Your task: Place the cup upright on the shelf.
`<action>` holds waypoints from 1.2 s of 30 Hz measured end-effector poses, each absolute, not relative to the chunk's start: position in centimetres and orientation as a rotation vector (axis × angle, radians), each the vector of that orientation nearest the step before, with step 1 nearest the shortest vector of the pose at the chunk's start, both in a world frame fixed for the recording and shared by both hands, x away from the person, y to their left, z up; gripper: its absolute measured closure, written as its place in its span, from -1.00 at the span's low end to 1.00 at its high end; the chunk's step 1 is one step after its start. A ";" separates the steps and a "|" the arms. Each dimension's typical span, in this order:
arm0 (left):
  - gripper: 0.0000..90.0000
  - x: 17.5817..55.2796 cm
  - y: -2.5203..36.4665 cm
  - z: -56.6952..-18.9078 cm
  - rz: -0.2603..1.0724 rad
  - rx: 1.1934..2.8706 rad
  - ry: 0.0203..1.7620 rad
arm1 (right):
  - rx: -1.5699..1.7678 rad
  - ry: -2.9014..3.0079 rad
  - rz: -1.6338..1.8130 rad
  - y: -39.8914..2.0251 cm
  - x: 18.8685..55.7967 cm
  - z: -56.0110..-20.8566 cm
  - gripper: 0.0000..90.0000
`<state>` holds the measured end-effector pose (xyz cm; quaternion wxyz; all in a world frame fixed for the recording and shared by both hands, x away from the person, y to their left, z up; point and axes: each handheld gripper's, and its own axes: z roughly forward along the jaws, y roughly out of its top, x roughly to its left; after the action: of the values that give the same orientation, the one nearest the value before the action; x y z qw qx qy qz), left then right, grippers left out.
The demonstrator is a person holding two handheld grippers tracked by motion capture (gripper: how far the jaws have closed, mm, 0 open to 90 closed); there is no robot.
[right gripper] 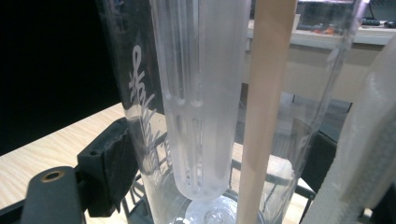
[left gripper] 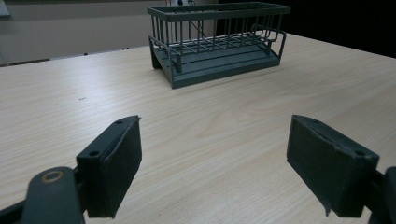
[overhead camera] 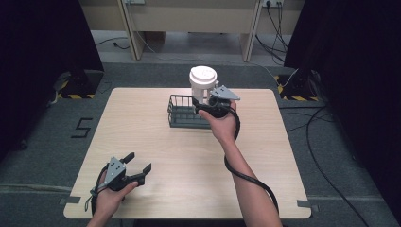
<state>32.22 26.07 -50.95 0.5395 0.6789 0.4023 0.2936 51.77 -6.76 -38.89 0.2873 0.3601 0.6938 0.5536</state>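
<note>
On the light wooden tabletop [overhead camera: 189, 156], a dark wire basket [overhead camera: 185, 112] stands toward the far edge, near the middle of its width. The right claw [overhead camera: 204, 105] is held at the basket's right end, its jaws closed on a clear plastic bottle [overhead camera: 204, 84] with a white lid, which stands upright above that end of the basket. In the right gripper view the jaws press on either side of the bottle's [right gripper: 196, 93] clear wall; a frosted inner tube and white lettering show through it, and basket wires lie just below. Whether the bottle's base touches the basket cannot be told.

The left claw [overhead camera: 139, 163] rests low near the tabletop's near-left corner, held in the person's left hand [overhead camera: 111, 196], its jaws spread wide with nothing between them. In the left gripper view bare wood runs from those open jaws up to the basket [left gripper: 219, 44], well apart from them. Wide bare tabletop lies between the two claws and to both sides of the basket.
</note>
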 end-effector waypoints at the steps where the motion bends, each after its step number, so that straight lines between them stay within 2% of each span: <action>1: -0.61 32.2 26.1 -51.0 0.697 1.614 0.957 | 0.962 1.855 1.474 -6.7 52.0 -38.8 -0.58; 19: -0.61 32.3 26.2 -51.0 0.694 1.609 0.960 | 1.024 1.851 1.442 -5.9 55.1 -39.2 -0.58; 36: -0.61 32.3 26.1 -51.0 0.689 1.606 0.960 | 1.055 1.858 1.427 -5.4 56.1 -40.0 -0.58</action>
<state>32.28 26.08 -50.98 0.5430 0.6764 0.4042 0.2902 56.10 -5.37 -40.04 0.2822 0.3938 0.6938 0.5329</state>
